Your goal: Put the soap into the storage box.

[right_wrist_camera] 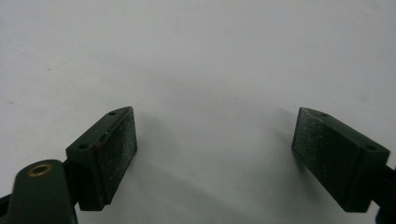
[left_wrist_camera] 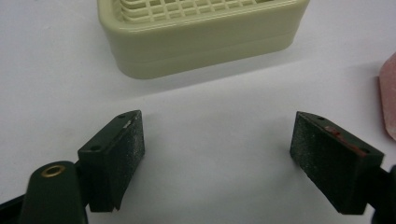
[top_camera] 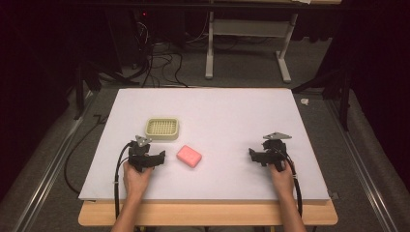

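A white rectangular worktop (top_camera: 222,111) rests on a pale wooden board that shows along its near edge, in a dim room with grey floor, loose black cables and the white metal legs of another table (top_camera: 209,53) behind. Toward the left of the sheet sits a cream plastic soap dish with a grid top (top_camera: 162,128), and just to its right and nearer the person lies a pink rectangular bar of soap (top_camera: 189,155), apart from the dish. The left claw (left_wrist_camera: 217,140) stands on the worktop close to the dish, jaws wide apart with nothing between them; the dish's side wall (left_wrist_camera: 205,44) lies ahead of it and the soap's edge (left_wrist_camera: 388,100) off to one side. The right claw (right_wrist_camera: 215,140), well apart from both things over bare white surface, also has its jaws spread and empty.
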